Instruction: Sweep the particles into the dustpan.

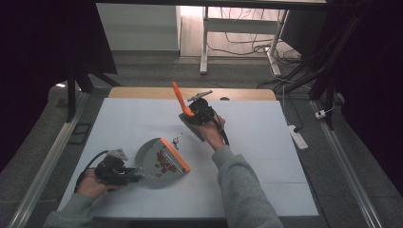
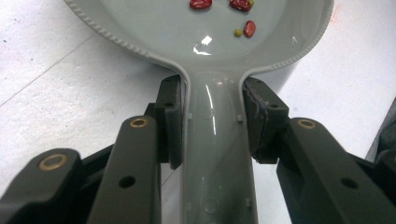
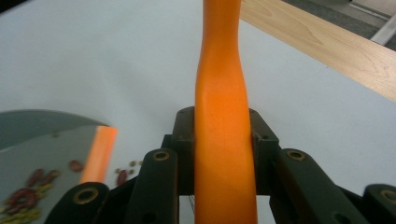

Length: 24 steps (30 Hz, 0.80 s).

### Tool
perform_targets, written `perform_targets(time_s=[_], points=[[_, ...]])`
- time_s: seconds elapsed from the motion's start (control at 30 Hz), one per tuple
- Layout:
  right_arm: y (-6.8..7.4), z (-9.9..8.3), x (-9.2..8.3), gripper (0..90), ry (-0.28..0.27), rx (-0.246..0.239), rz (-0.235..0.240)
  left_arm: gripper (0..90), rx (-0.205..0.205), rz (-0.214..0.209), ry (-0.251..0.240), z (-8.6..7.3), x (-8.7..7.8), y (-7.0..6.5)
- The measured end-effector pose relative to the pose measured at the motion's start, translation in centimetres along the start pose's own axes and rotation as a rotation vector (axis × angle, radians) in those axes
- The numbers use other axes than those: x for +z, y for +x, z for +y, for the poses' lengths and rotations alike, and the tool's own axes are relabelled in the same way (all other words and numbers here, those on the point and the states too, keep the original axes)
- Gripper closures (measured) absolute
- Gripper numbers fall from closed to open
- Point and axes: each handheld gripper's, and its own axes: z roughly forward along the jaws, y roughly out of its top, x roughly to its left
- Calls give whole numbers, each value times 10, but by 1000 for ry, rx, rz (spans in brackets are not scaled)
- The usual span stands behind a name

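Pale blue-grey table [image 1: 266, 156] occupies the centre of the high view, a wooden strip along its far edge and dark floor with cables beyond. Left gripper [image 1: 114, 167], lower left of frame, is clenched on the handle of a grey dustpan [image 1: 154, 161] with an orange lip; the left gripper view confirms both jaws pressed to the handle. Red and yellowish beans [image 1: 164, 164] lie inside the pan. Right gripper [image 1: 197, 114], centre of frame, grasps an orange brush handle [image 1: 180, 99], raised clear of the table and pointing away from the pan. A few stray beans [image 1: 176, 141] rest on the table just beyond the orange lip. Judgement: sweeping is mostly done; the strays remain to be brushed in, and the pan is not yet emptied
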Motion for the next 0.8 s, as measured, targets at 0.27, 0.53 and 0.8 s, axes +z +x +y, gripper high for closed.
perform_targets(time_s=[0.27, 0.53, 0.8], points=[[3, 2, 24, 706, 35, -29, -7, 616, -10, 5, -1, -3, 0, 0], [11, 9, 43, 707, 81, -69, -37, 615, -13, 4, -3, -3, 0, 0], [23, 15, 53, 707, 116, -123, -23, 615, -14, 2, -3, -3, 0, 2]])
